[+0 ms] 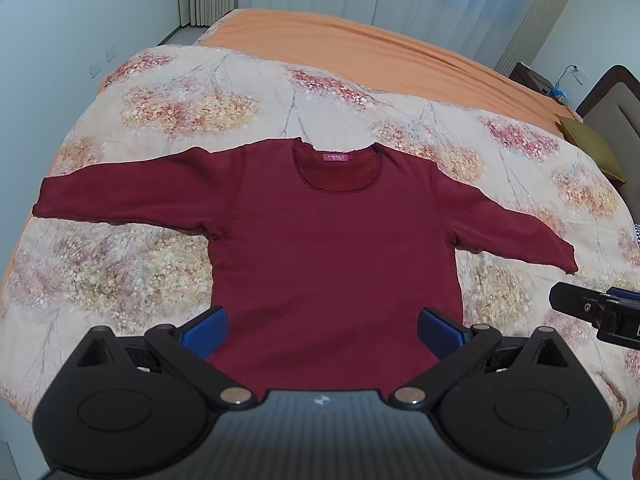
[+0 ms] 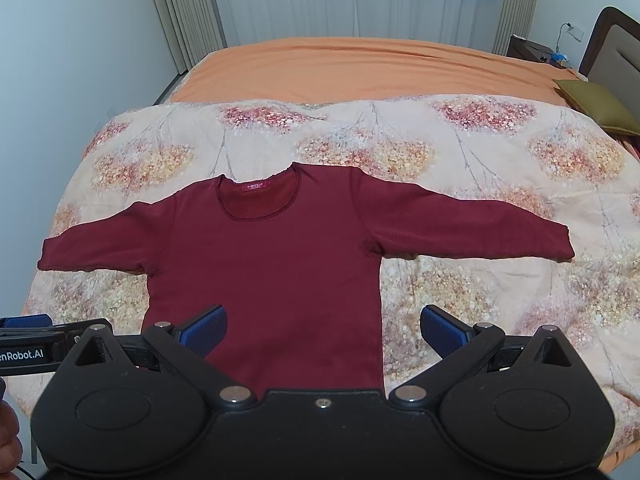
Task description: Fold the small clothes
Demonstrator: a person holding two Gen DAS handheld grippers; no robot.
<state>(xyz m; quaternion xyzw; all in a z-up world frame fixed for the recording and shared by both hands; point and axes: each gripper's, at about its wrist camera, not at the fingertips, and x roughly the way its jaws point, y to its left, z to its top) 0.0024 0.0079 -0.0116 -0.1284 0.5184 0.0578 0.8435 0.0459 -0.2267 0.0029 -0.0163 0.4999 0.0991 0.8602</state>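
A dark red long-sleeved top (image 1: 328,248) lies flat on the floral quilt (image 1: 168,108), neck away from me, both sleeves spread out sideways. It also shows in the right wrist view (image 2: 264,264). My left gripper (image 1: 322,332) is open and empty, held above the top's lower hem. My right gripper (image 2: 324,330) is open and empty, above the hem's right corner. The right gripper's body shows at the right edge of the left wrist view (image 1: 600,312). The left gripper's body shows at the left edge of the right wrist view (image 2: 40,340).
The quilt (image 2: 480,160) covers the near part of a bed with an orange sheet (image 2: 360,64). An olive pillow (image 2: 596,104) and a headboard (image 2: 616,52) are at the right. Curtains (image 2: 352,0) hang behind. A nightstand (image 2: 536,50) stands at the far right.
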